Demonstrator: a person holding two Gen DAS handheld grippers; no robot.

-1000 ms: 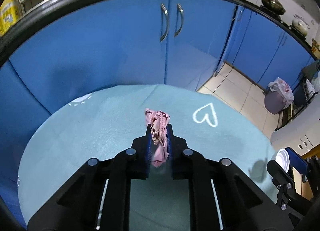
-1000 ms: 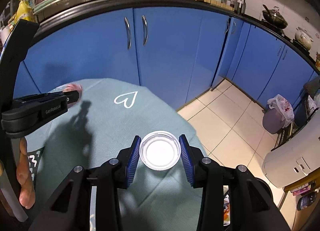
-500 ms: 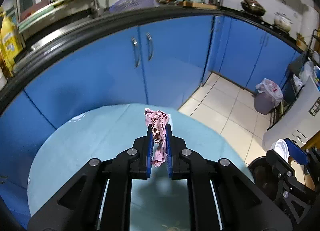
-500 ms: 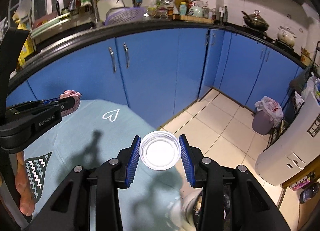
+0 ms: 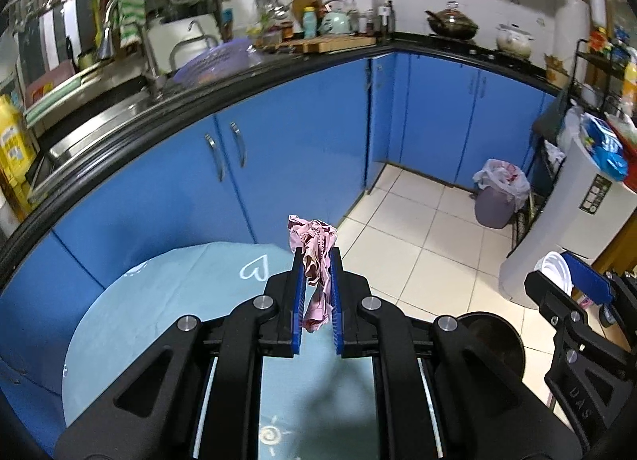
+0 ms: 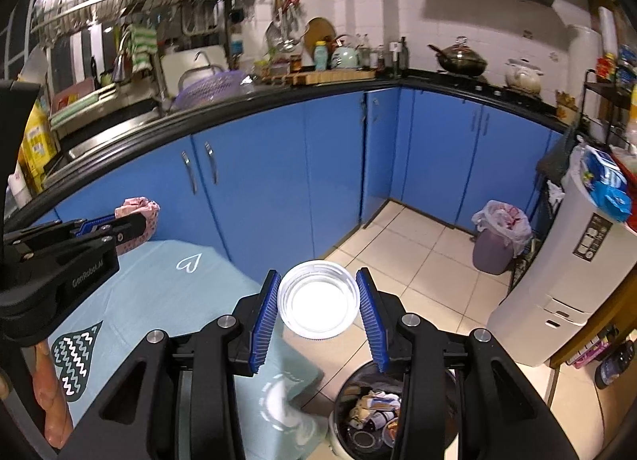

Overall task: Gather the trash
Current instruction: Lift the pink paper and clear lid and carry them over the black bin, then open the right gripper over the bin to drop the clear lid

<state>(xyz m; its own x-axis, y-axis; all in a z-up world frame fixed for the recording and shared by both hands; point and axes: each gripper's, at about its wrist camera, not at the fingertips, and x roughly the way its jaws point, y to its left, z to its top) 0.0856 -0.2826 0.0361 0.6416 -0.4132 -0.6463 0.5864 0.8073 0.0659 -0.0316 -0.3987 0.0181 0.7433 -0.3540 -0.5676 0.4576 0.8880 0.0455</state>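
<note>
My left gripper [image 5: 315, 261] is shut on a crumpled pink wrapper [image 5: 314, 257] and holds it in the air over the far edge of the round table [image 5: 159, 300]. In the right wrist view the left gripper [image 6: 119, 227] with the pink wrapper [image 6: 137, 207] shows at the left. My right gripper [image 6: 318, 288] is shut on a clear plastic lid [image 6: 318, 298], held past the table edge and above an open trash bin [image 6: 378, 412] with several scraps inside. The right gripper [image 5: 565, 276] and its lid [image 5: 553, 271] show at the right of the left wrist view.
The table has a light blue cloth with a white heart [image 6: 189, 263]. Blue kitchen cabinets [image 6: 278, 181] curve behind it. A grey bin with a bag [image 6: 497, 237] stands on the tiled floor [image 6: 418, 261] beside a white appliance [image 6: 557, 280].
Both grippers have lifted and swung right, off the table toward the floor side. The trash bin has come into view under the right gripper. Both grips are unchanged.
</note>
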